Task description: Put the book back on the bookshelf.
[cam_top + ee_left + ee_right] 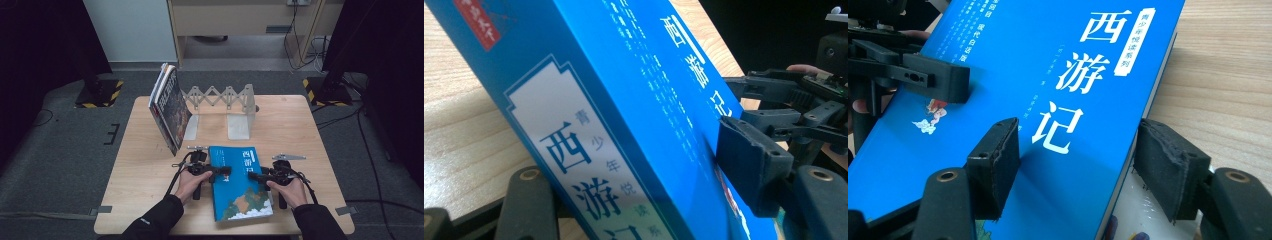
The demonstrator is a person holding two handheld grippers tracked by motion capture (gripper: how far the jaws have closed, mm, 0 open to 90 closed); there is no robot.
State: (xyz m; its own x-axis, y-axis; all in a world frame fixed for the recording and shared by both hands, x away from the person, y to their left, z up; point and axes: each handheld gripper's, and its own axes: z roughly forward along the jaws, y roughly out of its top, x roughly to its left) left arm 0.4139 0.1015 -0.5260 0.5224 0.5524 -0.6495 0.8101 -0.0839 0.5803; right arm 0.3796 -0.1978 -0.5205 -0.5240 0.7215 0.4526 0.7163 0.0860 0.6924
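Blue book cover reads "西游记" in white characters.

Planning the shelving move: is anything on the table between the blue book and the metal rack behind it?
Nothing visible. Bare tabletop lies between the blue book and the metal rack; the leaning books stand at its left end.

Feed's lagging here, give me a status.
Left gripper and right gripper clamp opposite edges of the blue book, one edge lifted off the table. Bookend rack ahead, path open.
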